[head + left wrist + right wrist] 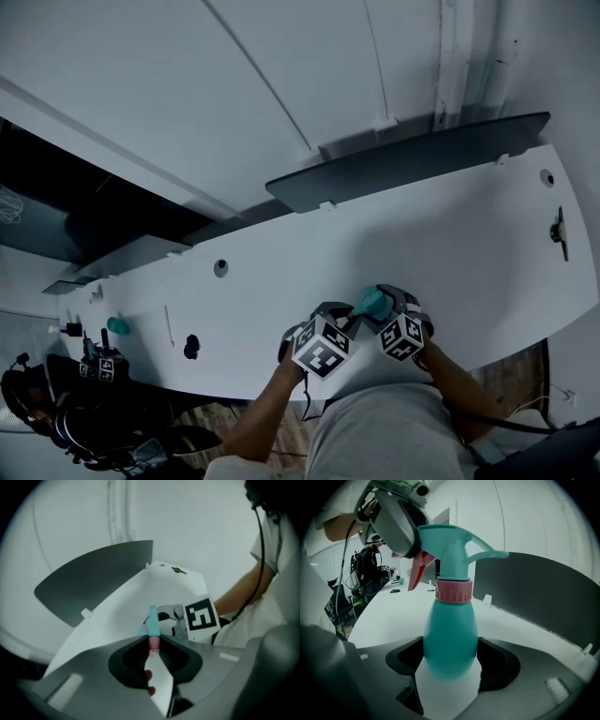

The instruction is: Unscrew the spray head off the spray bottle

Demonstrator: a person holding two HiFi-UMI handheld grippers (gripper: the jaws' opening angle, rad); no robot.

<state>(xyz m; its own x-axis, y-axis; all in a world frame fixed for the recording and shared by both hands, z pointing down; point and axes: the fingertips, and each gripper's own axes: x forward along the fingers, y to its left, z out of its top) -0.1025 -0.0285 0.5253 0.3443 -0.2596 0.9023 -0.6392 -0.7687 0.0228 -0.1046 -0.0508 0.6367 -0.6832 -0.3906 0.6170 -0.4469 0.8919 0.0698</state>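
Right gripper view, centre frame: my right gripper (450, 660) has its jaws clamped on the belly of the teal spray bottle (450, 634), which stands upright over the white worktop (393, 611). At upper left, my left gripper (153, 644) has its jaws pinched on the front of the spray head (454, 541), with the red trigger (419, 571) hanging beneath. The pink collar (453, 591) sits flush on the neck with no gap, so I judge the unscrewing is yet to be done.

Left gripper (153, 644) tilts steeply down, jaws pinched on the spray head (450, 541); right gripper (451, 667), just beside it, clamps the spray bottle (450, 634) by its body.
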